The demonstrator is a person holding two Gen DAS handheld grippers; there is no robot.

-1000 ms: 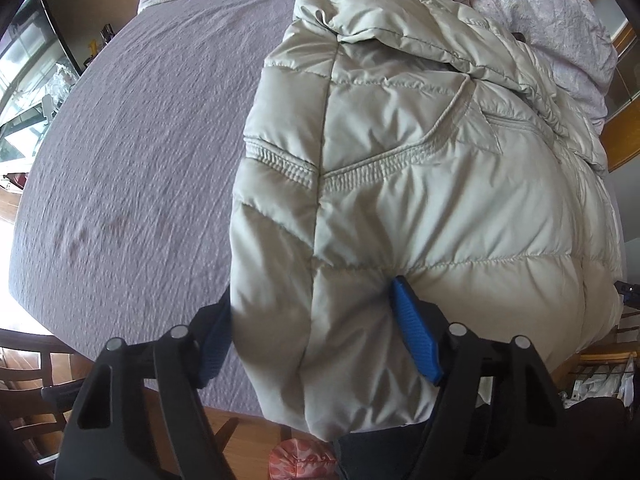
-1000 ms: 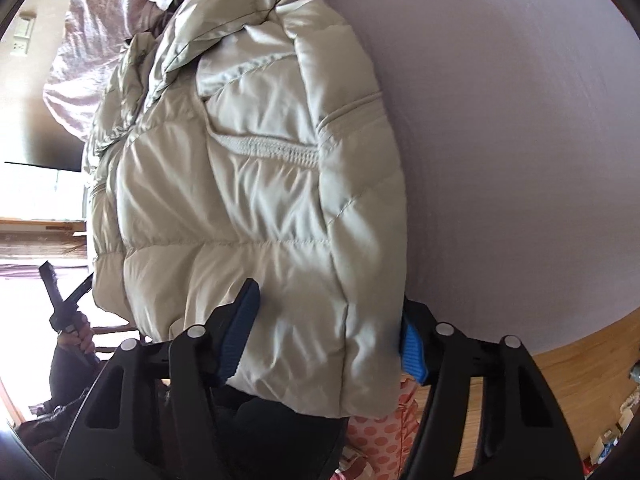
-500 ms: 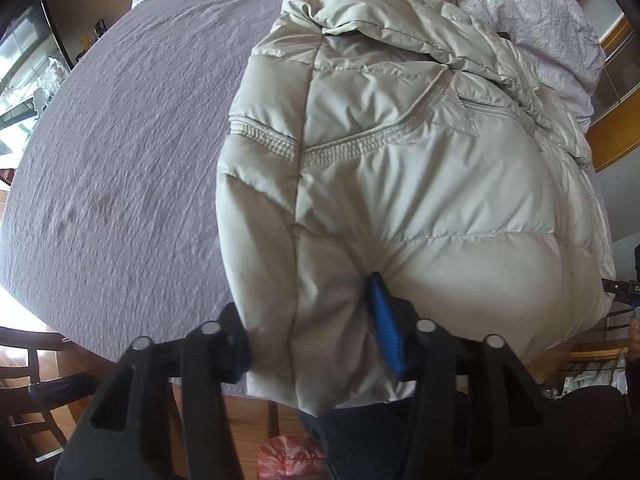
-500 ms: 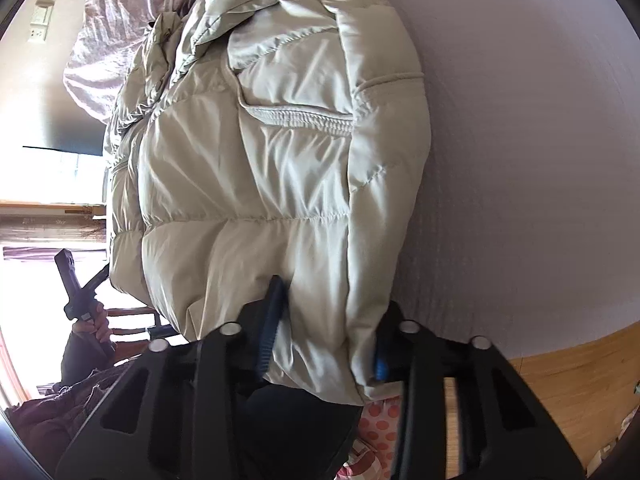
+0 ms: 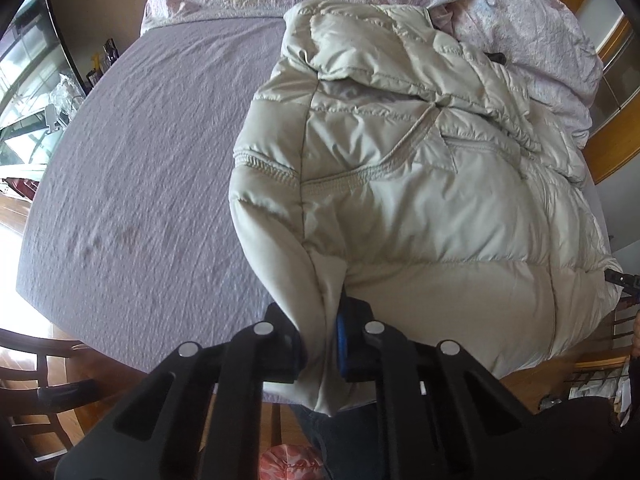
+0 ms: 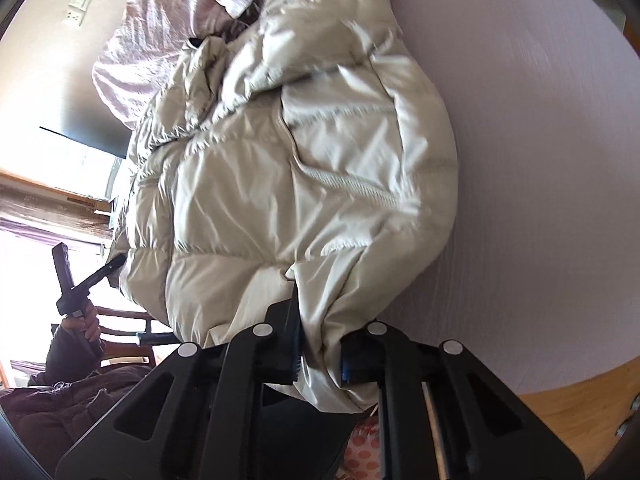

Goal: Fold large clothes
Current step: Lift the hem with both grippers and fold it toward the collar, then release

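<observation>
Presently, the beige puffer jacket [image 5: 420,208] lay on the grey-sheeted bed [image 5: 152,152], its hem overhanging the near edge. Left claw [image 5: 322,344] was clamped on a pinched fold of the hem at one corner; right claw [image 6: 320,354] was likewise clamped on the hem (blue pads pressed into fabric). A crumpled pink quilt [image 5: 532,24] sat beyond the collar.
</observation>
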